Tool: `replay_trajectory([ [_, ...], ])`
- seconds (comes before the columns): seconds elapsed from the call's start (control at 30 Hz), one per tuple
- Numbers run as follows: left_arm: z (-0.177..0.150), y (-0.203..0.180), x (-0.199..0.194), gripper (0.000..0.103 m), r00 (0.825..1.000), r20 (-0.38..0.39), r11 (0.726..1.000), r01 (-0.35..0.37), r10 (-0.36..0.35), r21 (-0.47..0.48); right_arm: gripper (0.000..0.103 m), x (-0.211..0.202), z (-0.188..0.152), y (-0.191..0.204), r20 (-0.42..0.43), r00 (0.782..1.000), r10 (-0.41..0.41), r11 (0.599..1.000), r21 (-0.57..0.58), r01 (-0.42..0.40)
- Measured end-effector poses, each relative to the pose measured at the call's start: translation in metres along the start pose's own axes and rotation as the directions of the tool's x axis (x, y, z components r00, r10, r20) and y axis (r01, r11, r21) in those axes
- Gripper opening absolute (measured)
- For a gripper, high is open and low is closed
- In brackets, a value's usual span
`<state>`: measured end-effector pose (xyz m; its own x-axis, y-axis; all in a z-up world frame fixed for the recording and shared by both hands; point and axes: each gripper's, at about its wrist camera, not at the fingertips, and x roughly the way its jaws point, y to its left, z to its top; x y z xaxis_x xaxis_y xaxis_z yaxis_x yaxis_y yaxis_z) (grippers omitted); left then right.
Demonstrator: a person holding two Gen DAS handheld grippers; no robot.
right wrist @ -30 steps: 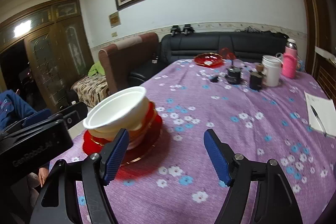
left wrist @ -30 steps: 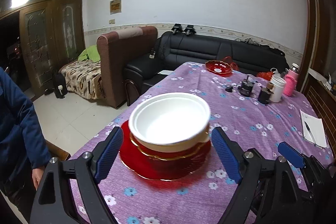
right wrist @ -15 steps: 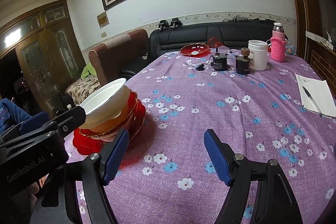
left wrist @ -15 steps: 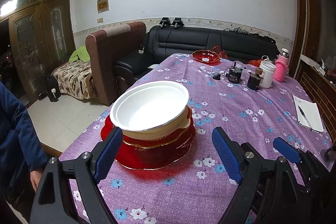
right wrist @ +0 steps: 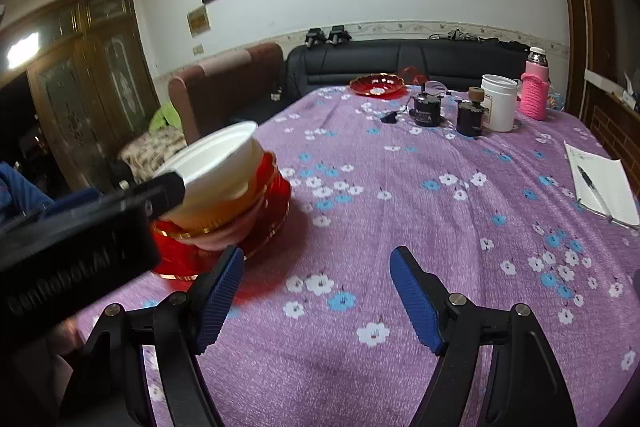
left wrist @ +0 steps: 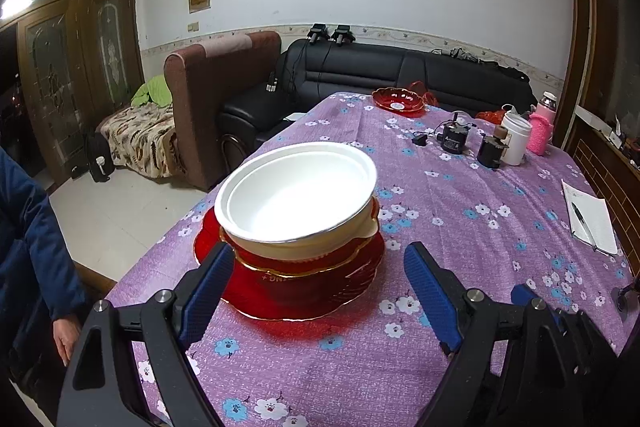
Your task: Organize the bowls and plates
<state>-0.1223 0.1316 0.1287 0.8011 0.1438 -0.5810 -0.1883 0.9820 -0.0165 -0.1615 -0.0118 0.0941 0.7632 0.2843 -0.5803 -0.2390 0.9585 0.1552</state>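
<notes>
since half a second ago my left gripper [left wrist: 316, 291] has crept closer to the white bowl [left wrist: 296, 191], stacked on the red plate [left wrist: 288, 291] at twelve o'clock, jaws wide. right gripper [right wrist: 316, 291] hangs wide too, stack at ten o'clock.

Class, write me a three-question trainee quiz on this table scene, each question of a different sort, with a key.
1. True or false: the white bowl sits on top of the stack on the large red plate.
2. Multiple choice: the left hand-held gripper is A) open, B) shut on the bowl, C) out of view.
3. Fill in: a pen lies on the ____ near the table's right edge.

Key: 1 true; 2 A; 3 notepad.
</notes>
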Motion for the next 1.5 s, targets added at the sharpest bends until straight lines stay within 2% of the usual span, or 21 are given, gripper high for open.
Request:
replay_trajectory([
  [0.3,-0.002,0.025,0.003,0.086,0.999,0.012,0.999,-0.034,0.035,-0.041,0.080,0.019,-0.012,0.005,-0.076,0.997,-0.012,0.999,0.034,0.014],
  [0.57,-0.008,0.052,0.012,0.086,1.000,-0.022,0.995,-0.020,0.018,-0.101,0.080,0.022,-0.016,0.027,-0.087,0.996,-0.033,0.999,-0.012,0.032],
  [0.83,-0.011,0.062,0.017,0.086,0.999,-0.027,0.992,-0.023,0.020,-0.128,0.080,0.027,-0.021,0.042,-0.106,0.994,-0.034,0.999,-0.046,0.029],
  [1.13,-0.012,0.063,0.020,0.086,0.999,-0.036,0.991,-0.030,0.026,-0.129,0.080,0.027,-0.022,0.042,-0.101,0.994,-0.029,0.999,-0.044,0.025],
  [1.5,-0.015,0.046,0.021,0.086,0.998,-0.044,0.996,-0.041,0.037,-0.081,0.080,0.022,-0.022,0.025,-0.084,0.996,-0.021,1.000,0.002,0.021],
])
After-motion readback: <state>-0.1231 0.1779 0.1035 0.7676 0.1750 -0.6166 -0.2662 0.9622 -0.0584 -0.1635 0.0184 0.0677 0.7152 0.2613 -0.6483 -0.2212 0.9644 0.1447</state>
